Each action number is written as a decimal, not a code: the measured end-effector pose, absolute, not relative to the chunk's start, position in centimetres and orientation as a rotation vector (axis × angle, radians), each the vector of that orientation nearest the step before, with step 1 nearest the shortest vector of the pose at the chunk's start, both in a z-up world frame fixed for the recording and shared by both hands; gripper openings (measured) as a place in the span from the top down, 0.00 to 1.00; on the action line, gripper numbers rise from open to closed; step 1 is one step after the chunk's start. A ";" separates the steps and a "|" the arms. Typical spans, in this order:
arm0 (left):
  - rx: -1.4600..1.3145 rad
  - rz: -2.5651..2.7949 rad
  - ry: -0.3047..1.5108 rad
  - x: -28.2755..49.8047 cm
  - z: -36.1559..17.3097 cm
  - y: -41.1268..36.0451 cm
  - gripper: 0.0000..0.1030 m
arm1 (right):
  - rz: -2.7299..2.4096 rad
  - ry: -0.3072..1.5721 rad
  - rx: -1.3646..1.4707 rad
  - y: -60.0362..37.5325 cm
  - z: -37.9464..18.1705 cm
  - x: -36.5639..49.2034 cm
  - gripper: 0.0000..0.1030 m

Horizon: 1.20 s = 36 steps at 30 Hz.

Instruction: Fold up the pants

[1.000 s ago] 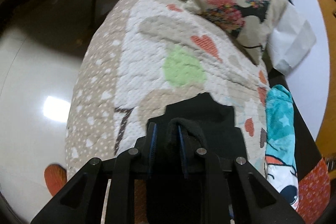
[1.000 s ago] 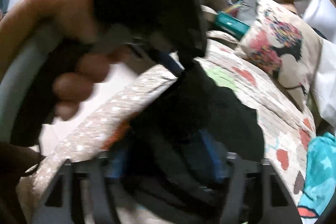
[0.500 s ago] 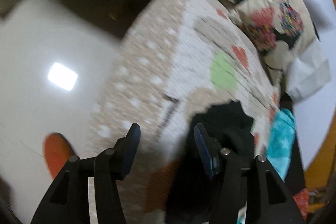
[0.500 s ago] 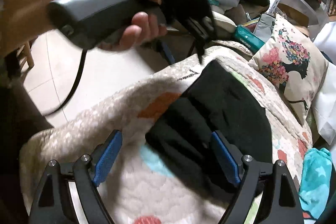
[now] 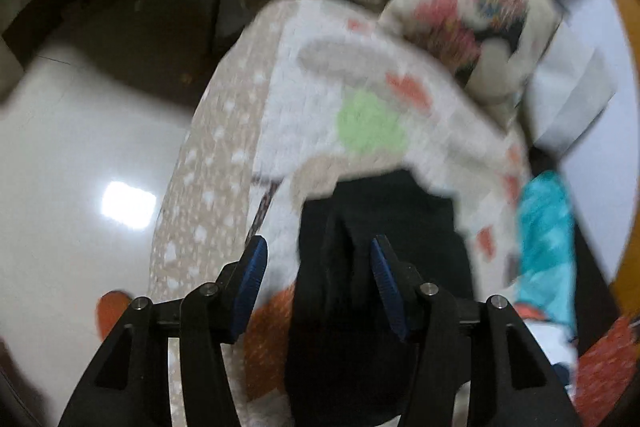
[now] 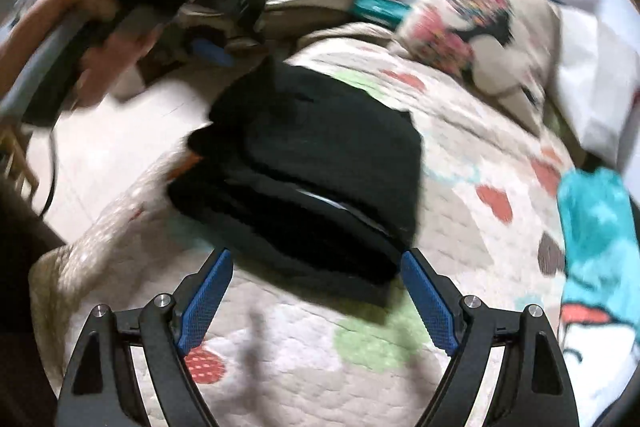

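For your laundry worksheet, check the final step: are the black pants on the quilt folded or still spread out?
Folded. The black pants lie as a compact stack of layers on the quilt, with neither open gripper touching them.

Matt black cloth pants point(image 6: 320, 155), quilted cotton-like bedspread point(image 6: 472, 163) (stitched, bumpy), glossy tiled floor point(image 5: 80, 147), printed fabric cushion point(image 6: 480, 23)

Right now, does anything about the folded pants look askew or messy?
Mostly tidy: the black pants lie folded on the quilt, but the stack's layers are staggered at the near edge, and it sits close to the quilt's floor-side edge.
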State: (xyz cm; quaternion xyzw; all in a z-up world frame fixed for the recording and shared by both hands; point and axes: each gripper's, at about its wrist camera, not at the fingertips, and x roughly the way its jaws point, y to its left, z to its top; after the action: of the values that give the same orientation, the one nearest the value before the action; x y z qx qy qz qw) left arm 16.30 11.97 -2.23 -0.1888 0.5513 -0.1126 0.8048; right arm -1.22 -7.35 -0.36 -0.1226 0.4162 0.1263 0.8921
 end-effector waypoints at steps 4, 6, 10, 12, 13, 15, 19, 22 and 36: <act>-0.393 -0.192 1.300 16.3 -5.1 11.6 0.49 | 0.210 0.862 -0.193 -9.3 -0.1 -0.5 0.13; -0.403 -0.176 1.296 16.3 -5.1 12.2 0.49 | 0.195 0.861 -0.169 -10.0 0.0 -0.4 0.13; -0.416 -0.122 1.260 15.6 -4.5 13.4 0.49 | 0.172 0.849 -0.132 -11.0 0.3 -0.1 0.13; -0.422 -0.100 1.222 14.5 -4.0 13.7 0.49 | 0.163 0.837 -0.110 -11.6 0.6 0.1 0.13; -0.420 -0.090 1.200 13.7 -3.8 13.7 0.49 | 0.159 0.832 -0.098 -11.8 0.7 0.2 0.13; -0.420 -0.082 1.170 12.4 -3.5 13.3 0.49 | 0.153 0.827 -0.071 -12.3 0.8 0.4 0.13; -0.398 -0.072 1.100 9.4 -3.3 12.2 0.49 | 0.148 0.837 -0.014 -13.4 0.5 0.6 0.13; -0.416 -0.056 1.053 7.5 -3.0 12.2 0.49 | 0.134 0.839 0.027 -14.5 0.5 0.6 0.13; -0.308 -0.042 1.076 8.0 -3.8 10.1 0.49 | 0.173 1.038 0.000 -15.2 0.1 18.4 0.13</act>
State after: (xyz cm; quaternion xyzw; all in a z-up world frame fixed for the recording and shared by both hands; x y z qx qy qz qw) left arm 7.97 10.10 -3.78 -0.1462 0.5103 -0.0197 0.8473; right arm 18.42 -15.19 0.07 0.0001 0.4953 0.0825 0.8648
